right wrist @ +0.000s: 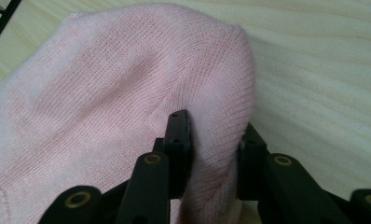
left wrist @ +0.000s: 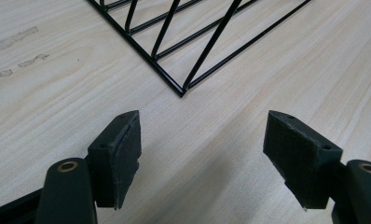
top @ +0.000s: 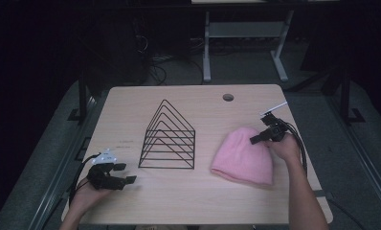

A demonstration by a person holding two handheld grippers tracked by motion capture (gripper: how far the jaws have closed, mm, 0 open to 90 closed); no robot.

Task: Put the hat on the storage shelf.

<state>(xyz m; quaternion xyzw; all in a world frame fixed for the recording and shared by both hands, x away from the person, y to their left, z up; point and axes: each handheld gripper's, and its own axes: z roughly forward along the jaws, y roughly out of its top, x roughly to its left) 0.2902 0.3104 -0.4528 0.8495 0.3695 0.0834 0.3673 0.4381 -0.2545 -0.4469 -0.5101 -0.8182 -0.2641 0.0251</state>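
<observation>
A pink knit beanie [top: 243, 155] lies flat on the right half of the wooden table [top: 203, 196]. My right gripper [top: 255, 139] sits at the beanie's upper right edge; in the right gripper view its jaws [right wrist: 216, 135] pinch a raised fold of the pink fabric [right wrist: 127, 84] between the pads. A black wire file rack [top: 168, 139] stands at the table's middle. My left gripper [top: 125, 173] rests low at the front left, open with nothing between its fingers. In the left gripper view it [left wrist: 202, 144] points at the rack's near corner [left wrist: 181, 91], a short way off.
A round cable hole [top: 228, 97] is in the table's far edge, right of centre. Beyond the table stand the white legs of another desk [top: 207, 48], with dark floor all around. Bare wood lies between the rack and the beanie.
</observation>
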